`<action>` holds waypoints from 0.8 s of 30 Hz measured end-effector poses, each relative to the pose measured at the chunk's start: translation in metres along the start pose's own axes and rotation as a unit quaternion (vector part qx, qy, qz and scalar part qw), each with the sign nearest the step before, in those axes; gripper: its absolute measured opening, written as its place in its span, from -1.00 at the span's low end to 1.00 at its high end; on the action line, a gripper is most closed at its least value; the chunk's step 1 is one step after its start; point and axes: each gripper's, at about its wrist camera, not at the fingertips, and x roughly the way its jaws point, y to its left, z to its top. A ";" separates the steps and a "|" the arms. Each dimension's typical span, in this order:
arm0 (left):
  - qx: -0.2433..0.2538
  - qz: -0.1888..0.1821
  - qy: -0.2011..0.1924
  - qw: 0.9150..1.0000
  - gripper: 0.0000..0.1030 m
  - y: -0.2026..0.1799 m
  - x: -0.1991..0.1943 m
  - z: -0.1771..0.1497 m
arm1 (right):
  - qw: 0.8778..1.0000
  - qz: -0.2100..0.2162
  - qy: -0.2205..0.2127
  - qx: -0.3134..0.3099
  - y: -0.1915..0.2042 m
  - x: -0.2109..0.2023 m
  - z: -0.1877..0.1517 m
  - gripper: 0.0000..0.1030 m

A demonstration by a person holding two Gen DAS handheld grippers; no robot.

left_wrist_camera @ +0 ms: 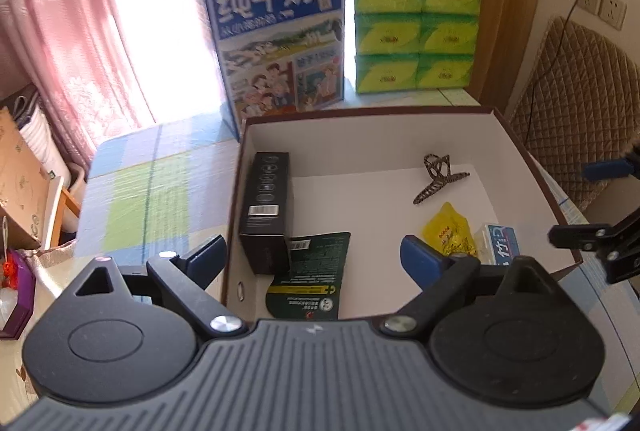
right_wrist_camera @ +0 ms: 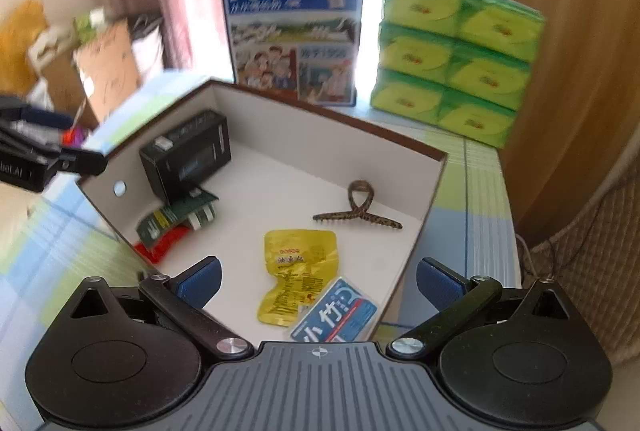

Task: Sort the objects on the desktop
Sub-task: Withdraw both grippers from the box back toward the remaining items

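A brown-rimmed box with white inside [left_wrist_camera: 400, 135] [right_wrist_camera: 280, 119] sits on the table. In it lie a black carton [left_wrist_camera: 266, 207] [right_wrist_camera: 188, 155], a dark green packet [left_wrist_camera: 312, 275] [right_wrist_camera: 176, 215], a patterned hair claw [left_wrist_camera: 436, 179] [right_wrist_camera: 356, 211], a yellow sachet [left_wrist_camera: 452, 235] [right_wrist_camera: 296, 271] and a blue-and-white pack [left_wrist_camera: 500, 239] [right_wrist_camera: 340, 311]. A red packet [right_wrist_camera: 160, 247] shows under the green one. My left gripper [left_wrist_camera: 316, 259] hangs open over the box's near left wall. My right gripper [right_wrist_camera: 320, 283] is open over the near right corner, holding nothing.
A blue milk carton box [left_wrist_camera: 280, 39] [right_wrist_camera: 296, 31] and a stack of green tissue packs [left_wrist_camera: 416, 31] [right_wrist_camera: 456, 59] stand behind the box. Pink curtains [left_wrist_camera: 60, 31] and cardboard clutter [right_wrist_camera: 104, 71] fill the left. A quilted chair [left_wrist_camera: 572, 103] stands at the right.
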 end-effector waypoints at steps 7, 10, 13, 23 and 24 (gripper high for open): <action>-0.018 0.025 -0.025 0.999 0.84 0.012 -0.032 -0.026 | 0.995 0.004 -0.067 0.069 -0.005 -0.043 -0.023 0.96; -0.025 0.033 -0.030 0.999 0.85 0.015 -0.044 -0.040 | 0.991 0.012 -0.097 0.089 -0.004 -0.061 -0.033 0.96; -0.036 0.034 -0.023 0.999 0.85 0.017 -0.051 -0.055 | 0.989 0.009 -0.109 0.096 0.002 -0.073 -0.043 0.96; -0.086 0.017 0.037 0.995 0.85 0.018 -0.054 -0.116 | 0.990 0.033 -0.048 0.125 0.015 -0.066 -0.094 0.96; -0.087 0.016 0.044 0.995 0.85 0.017 -0.054 -0.121 | 0.991 0.032 -0.039 0.125 0.016 -0.065 -0.099 0.96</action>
